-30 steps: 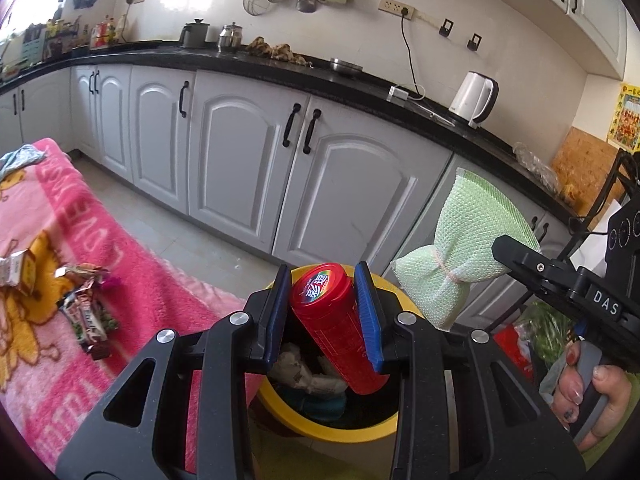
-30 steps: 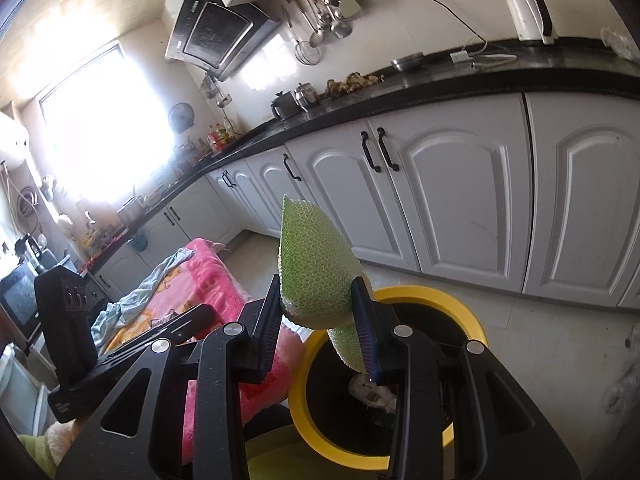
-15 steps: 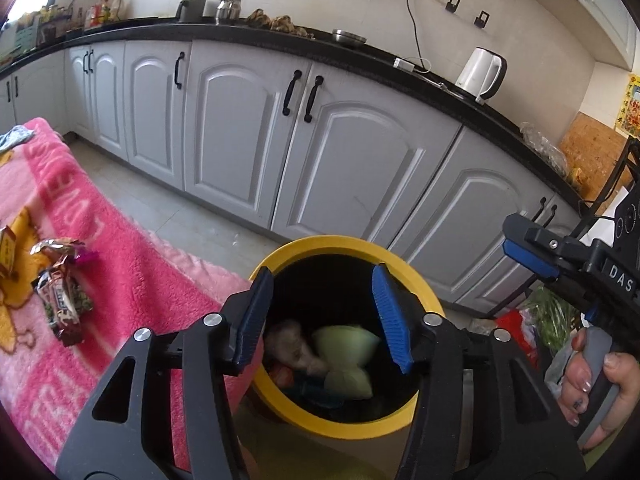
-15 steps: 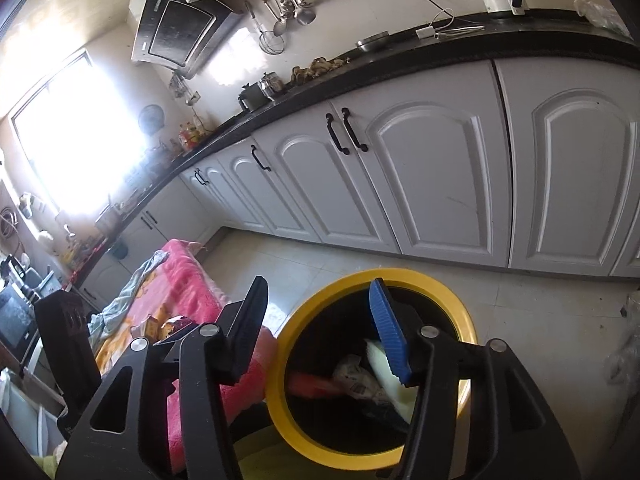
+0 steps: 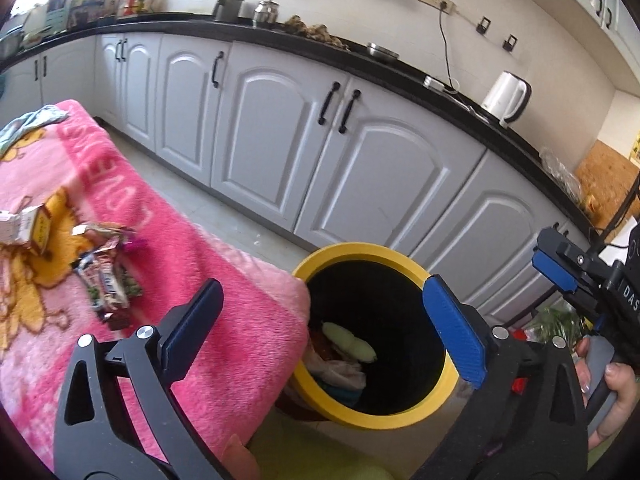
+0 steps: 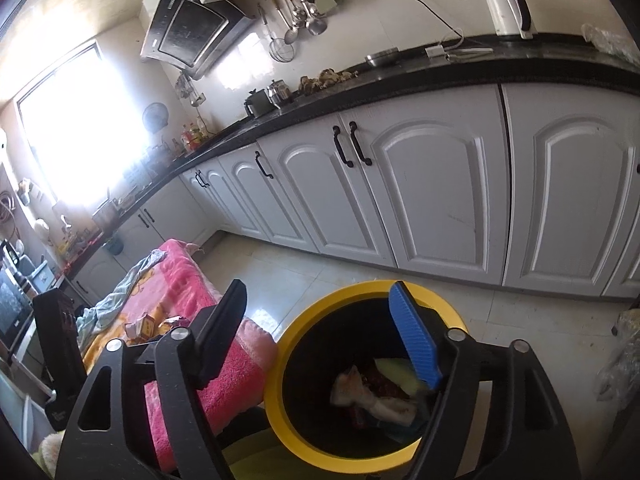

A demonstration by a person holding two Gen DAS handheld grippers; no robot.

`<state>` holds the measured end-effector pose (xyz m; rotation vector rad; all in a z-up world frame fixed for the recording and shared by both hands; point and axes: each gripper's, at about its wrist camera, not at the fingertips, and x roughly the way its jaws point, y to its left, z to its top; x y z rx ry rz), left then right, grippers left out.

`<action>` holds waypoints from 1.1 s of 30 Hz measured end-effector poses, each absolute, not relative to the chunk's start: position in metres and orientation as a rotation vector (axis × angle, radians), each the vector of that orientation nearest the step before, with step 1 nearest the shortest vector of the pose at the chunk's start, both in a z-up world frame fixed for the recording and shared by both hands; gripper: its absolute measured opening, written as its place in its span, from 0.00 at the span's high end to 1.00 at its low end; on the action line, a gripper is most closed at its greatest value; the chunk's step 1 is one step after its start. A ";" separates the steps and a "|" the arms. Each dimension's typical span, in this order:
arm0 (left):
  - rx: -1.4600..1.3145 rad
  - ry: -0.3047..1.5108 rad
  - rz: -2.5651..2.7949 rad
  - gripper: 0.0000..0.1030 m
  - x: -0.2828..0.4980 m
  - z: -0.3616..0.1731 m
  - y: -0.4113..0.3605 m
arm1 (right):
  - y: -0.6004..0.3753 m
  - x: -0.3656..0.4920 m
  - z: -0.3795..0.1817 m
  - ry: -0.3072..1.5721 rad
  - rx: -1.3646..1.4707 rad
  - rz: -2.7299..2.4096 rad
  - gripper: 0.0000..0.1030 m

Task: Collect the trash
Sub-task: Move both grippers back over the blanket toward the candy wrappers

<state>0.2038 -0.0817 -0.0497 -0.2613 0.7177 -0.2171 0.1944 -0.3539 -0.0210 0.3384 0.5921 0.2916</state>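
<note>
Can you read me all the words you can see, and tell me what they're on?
"DAS": white letters on the black body of the right gripper, cut off at the picture's edge.
"LOVE": big letters woven into the pink blanket, partly readable.
Snack wrappers and small carton: print too blurred to read.

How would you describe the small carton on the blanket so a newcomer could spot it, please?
Find the pink blanket beside the yellow-rimmed bin. Near its left edge lies a white-and-yellow carton, flaps open. Unlike the crumpled wrappers next to it, it is boxy.
</note>
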 end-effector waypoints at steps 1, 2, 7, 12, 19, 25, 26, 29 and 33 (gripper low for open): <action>-0.267 0.714 -0.208 0.11 0.202 -0.048 -0.078 | -0.352 0.193 -0.020 0.589 0.330 0.294 0.28; -0.274 0.710 -0.199 0.11 0.200 -0.047 -0.074 | -0.350 0.193 -0.019 0.588 0.325 0.297 0.28; -0.292 0.690 -0.170 0.11 0.192 -0.041 -0.059 | -0.338 0.188 -0.012 0.563 0.275 0.315 0.26; -0.298 0.673 -0.152 0.11 0.184 -0.036 -0.047 | -0.322 0.181 -0.004 0.535 0.222 0.338 0.23; -0.295 0.650 -0.115 0.11 0.171 -0.033 -0.030 | -0.303 0.173 0.002 0.515 0.165 0.374 0.20; -0.306 0.625 -0.077 0.11 0.161 -0.028 -0.011 | -0.288 0.166 0.006 0.505 0.126 0.404 0.19; -0.308 0.620 -0.068 0.11 0.159 -0.027 -0.007 | -0.284 0.164 0.007 0.502 0.118 0.410 0.18; -0.316 0.607 -0.045 0.11 0.154 -0.025 0.003 | -0.274 0.161 0.008 0.497 0.095 0.429 0.18; -0.325 0.600 -0.012 0.11 0.148 -0.024 0.017 | -0.259 0.156 0.008 0.497 0.067 0.457 0.16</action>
